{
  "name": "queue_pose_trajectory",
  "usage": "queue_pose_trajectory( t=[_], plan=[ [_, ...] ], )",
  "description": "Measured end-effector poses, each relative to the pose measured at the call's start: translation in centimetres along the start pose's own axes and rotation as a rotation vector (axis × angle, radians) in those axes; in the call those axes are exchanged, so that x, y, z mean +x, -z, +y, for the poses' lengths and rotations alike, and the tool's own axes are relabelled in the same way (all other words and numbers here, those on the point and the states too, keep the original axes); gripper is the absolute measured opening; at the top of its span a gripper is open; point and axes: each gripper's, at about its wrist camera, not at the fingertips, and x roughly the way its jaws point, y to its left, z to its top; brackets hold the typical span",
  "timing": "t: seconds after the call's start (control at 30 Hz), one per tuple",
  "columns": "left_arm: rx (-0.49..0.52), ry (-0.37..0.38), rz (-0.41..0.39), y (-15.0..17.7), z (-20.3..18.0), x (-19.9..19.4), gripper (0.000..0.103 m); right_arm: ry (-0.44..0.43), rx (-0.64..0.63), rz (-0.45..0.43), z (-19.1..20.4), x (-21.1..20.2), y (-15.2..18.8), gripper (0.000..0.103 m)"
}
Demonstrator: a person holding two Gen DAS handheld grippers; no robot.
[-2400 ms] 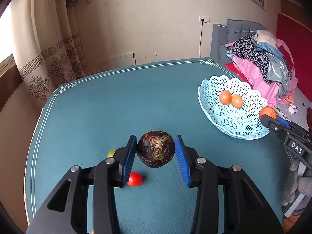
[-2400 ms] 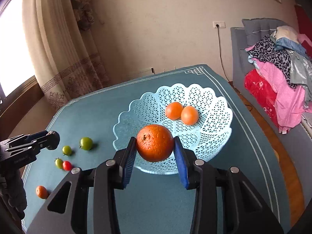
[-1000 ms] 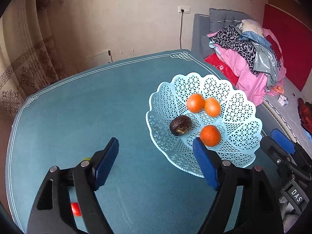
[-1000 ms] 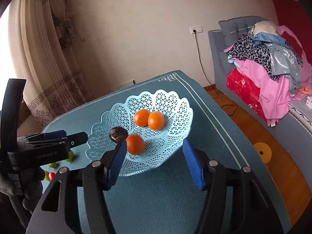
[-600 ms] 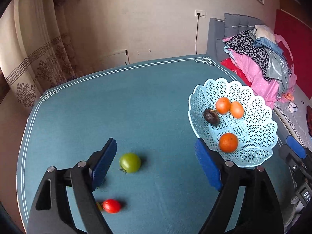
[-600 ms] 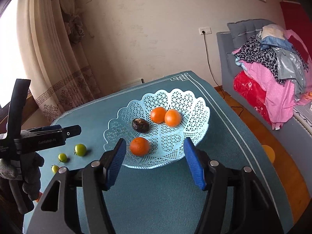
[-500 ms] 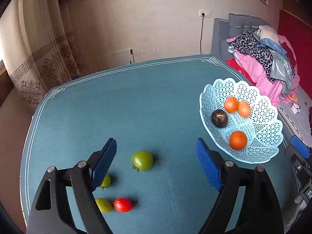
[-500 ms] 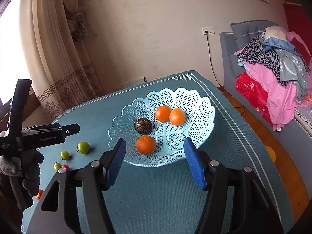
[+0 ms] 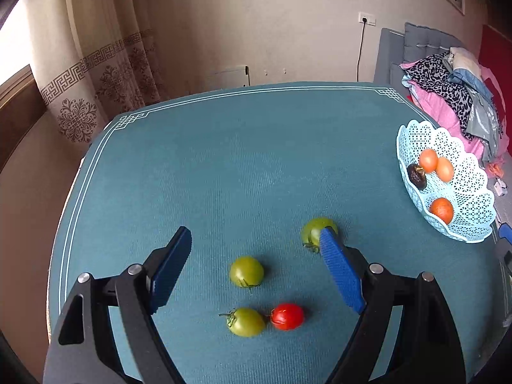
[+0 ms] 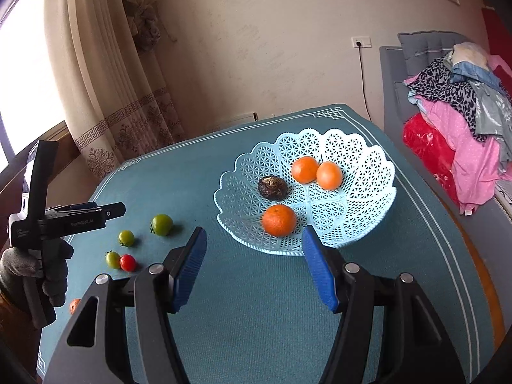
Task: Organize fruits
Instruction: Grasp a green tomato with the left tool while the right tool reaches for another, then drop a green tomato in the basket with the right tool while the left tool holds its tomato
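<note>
My left gripper [image 9: 256, 240] is open and empty above the loose fruit. Between its fingers lie a green tomato [image 9: 246, 271], a second green tomato [image 9: 247, 321] and a red tomato [image 9: 287, 316] touching it. A larger green tomato [image 9: 315, 228] is partly behind the right finger. The light blue lattice basket [image 10: 368, 198] holds three oranges, one of them [image 10: 279, 220] near the front, and a dark wrinkled fruit [image 10: 272, 187]. My right gripper [image 10: 254, 235] is open and empty just in front of the basket. The left gripper also shows in the right wrist view [image 10: 105, 212].
The teal cloth-covered table [image 9: 240, 160] has a white border line. A small orange fruit [image 10: 75, 305] lies near the table's left front edge. A curtain [image 9: 96, 64] hangs behind, and a pile of clothes [image 10: 464, 96] lies on a sofa at the right.
My left gripper has swung left, away from the basket, and now hangs over the tomatoes. My right gripper has drawn back slightly from the basket. Both stay open.
</note>
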Motion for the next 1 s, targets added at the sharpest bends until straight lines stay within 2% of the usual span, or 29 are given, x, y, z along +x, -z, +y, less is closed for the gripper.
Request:
queue_pose_trajectory(
  t=[0.2, 0.27, 0.43, 0.47, 0.6, 0.7, 0.87, 1.0],
  plan=[
    [-0.004, 0.015, 0.043, 1.0, 0.7, 1.5, 0.08, -0.011, -0.02, 0.032, 1.6, 0.7, 0.5, 0.062],
    [-0.009, 0.017, 0.062, 1.4, 0.9, 2.2, 0.073, -0.012, -0.029, 0.044, 2.1, 0.9, 0.7, 0.062],
    [-0.023, 0.032, 0.101, 2.2, 1.3, 3.9, 0.063, -0.014, -0.043, 0.084, 2.9, 1.7, 1.6, 0.062],
    [-0.023, 0.038, 0.107, 2.2, 1.4, 4.1, 0.058, -0.016, -0.043, 0.089, 3.0, 1.8, 1.6, 0.062],
    [-0.028, 0.058, 0.125, 2.4, 1.7, 5.0, 0.048, -0.026, -0.052, 0.109, 3.7, 2.3, 1.8, 0.062],
    [-0.03, 0.068, 0.127, 2.2, 1.8, 5.3, 0.047, -0.033, -0.064, 0.122, 4.3, 2.6, 2.0, 0.062],
    [-0.017, 0.075, 0.158, 2.3, 1.5, 5.9, 0.034, -0.047, -0.082, 0.137, 5.3, 3.1, 2.1, 0.062],
    [-0.021, 0.091, 0.171, 2.4, 1.5, 6.2, 0.03, -0.055, -0.082, 0.149, 5.8, 3.4, 2.3, 0.062]
  ],
)
